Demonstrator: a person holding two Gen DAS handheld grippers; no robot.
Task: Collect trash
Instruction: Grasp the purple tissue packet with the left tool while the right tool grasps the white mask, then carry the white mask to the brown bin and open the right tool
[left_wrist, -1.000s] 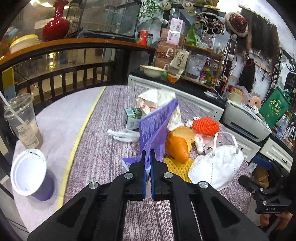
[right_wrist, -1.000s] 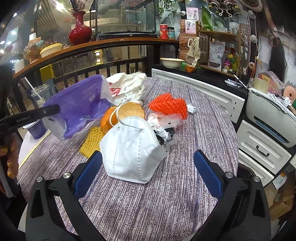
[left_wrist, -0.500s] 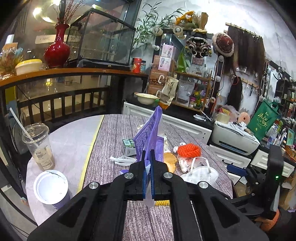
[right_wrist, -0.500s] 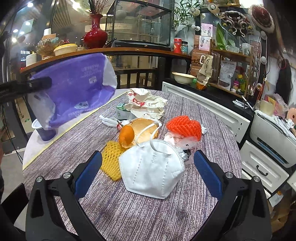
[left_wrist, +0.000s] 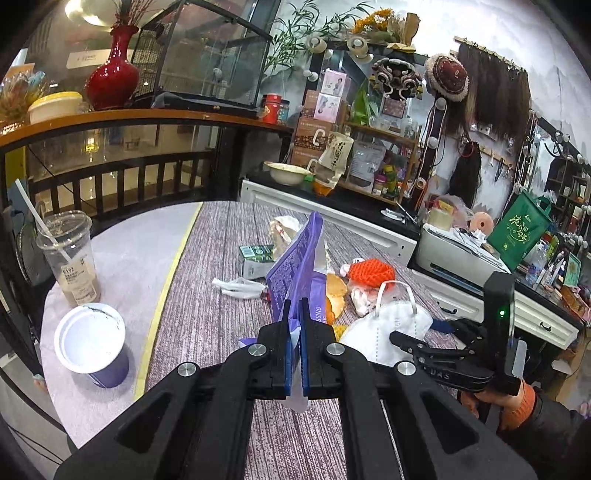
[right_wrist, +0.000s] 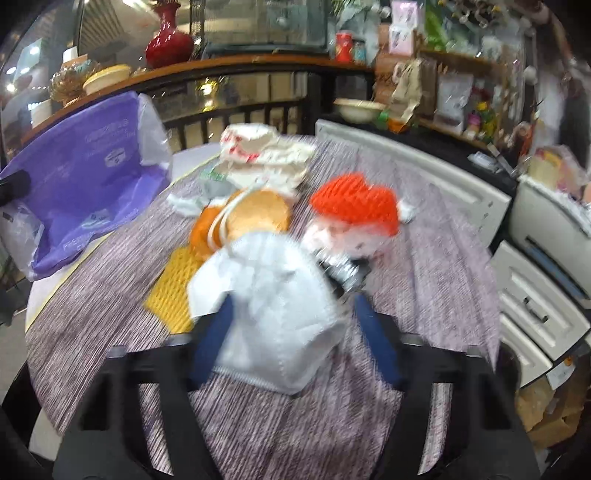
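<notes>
Mask (right_wrist: 269, 306) lies on the table between the closing jaws of the right gripper (right_wrist: 291, 332), pads not yet pressing it. Light, soft and crushable, it likely pinches best across its stiffer folded middle. The left gripper (left_wrist: 294, 354) clamps the purple bag (left_wrist: 295, 258).

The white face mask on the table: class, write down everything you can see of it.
The face mask is a white folded cup type of soft, fabric-like material with stitched edges and two white ear loops. It lies flat on the purple striped table, its edge over a yellow foam net, beside the orange peel. The right tongs straddle it, closing; the blurred picture shows no firm grip yet.
</notes>
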